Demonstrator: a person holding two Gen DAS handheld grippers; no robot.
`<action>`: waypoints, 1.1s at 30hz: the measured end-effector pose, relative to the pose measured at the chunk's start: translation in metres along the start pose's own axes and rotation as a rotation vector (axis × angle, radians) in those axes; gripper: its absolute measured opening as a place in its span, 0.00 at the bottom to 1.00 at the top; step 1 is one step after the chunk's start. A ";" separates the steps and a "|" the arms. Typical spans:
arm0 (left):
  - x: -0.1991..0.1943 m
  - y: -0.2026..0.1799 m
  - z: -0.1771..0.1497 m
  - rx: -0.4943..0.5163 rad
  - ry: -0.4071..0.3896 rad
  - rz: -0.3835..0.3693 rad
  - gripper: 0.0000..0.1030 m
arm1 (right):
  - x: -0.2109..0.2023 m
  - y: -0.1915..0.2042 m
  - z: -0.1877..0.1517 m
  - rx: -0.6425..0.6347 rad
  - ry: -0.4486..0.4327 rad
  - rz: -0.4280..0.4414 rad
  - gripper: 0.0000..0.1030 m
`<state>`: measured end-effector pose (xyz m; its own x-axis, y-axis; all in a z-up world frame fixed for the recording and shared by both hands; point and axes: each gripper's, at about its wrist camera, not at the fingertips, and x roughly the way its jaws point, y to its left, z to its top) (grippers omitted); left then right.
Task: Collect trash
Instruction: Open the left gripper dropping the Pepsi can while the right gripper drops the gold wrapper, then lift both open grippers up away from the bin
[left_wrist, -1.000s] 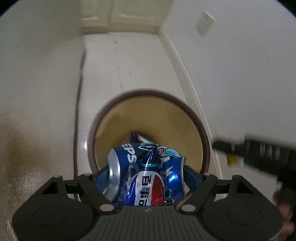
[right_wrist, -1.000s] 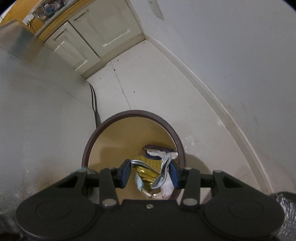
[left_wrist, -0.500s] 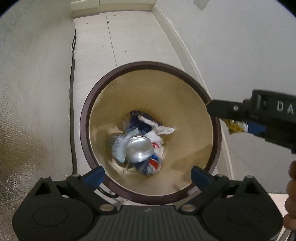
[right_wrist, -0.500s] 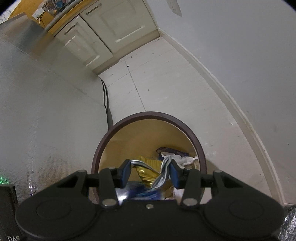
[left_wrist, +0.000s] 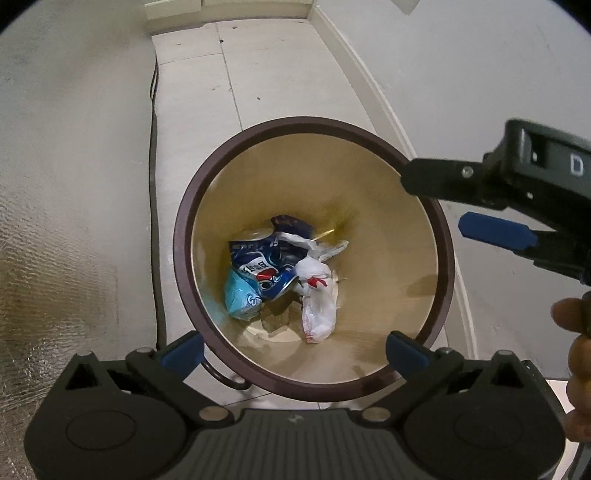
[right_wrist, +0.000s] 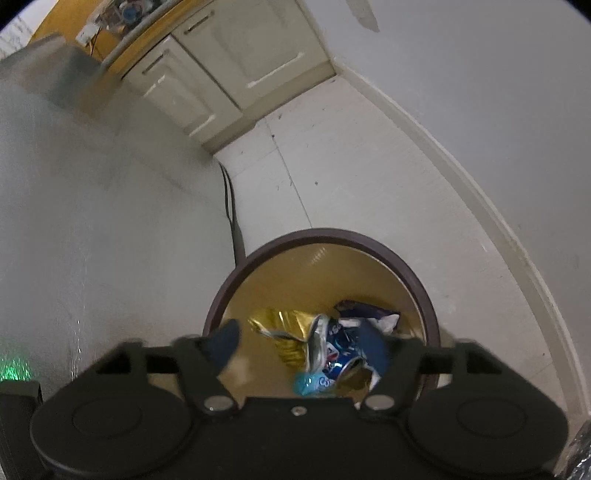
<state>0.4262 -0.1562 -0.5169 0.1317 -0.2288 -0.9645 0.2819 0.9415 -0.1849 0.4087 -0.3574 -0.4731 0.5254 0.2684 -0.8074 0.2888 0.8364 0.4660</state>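
A round bin with a brown rim stands on the floor below both grippers. At its bottom lie a crushed blue Pepsi can, a light blue wrapper and a white plastic bag. My left gripper hangs over the near rim, its jaws opening wide with nothing between them. My right gripper is over the bin too, jaws opening. A gold foil wrapper sits loose between its blurred blue pads, which no longer press on it. In the left wrist view the right gripper reaches in from the right.
A black cable runs along the floor by the foil-covered surface on the left. A white wall with a skirting board closes the right side. Cream cabinets stand at the far end. A person's fingers hold the right gripper.
The left gripper let go of the Pepsi can, which dropped into the bin, and its jaws spread wide. The right gripper's jaws have just parted from the gold wrapper.
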 end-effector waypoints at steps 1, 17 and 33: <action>-0.002 0.000 0.000 -0.001 0.001 0.001 1.00 | 0.000 0.001 0.000 -0.010 0.000 -0.002 0.73; -0.004 0.005 0.002 -0.037 0.001 0.024 1.00 | 0.005 -0.001 -0.002 -0.161 0.075 -0.123 0.73; -0.018 0.021 -0.001 -0.101 -0.020 0.080 1.00 | -0.009 -0.010 -0.009 -0.254 0.069 -0.170 0.86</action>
<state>0.4286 -0.1317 -0.5040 0.1688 -0.1555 -0.9733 0.1728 0.9769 -0.1261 0.3941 -0.3635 -0.4739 0.4289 0.1387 -0.8926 0.1544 0.9624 0.2237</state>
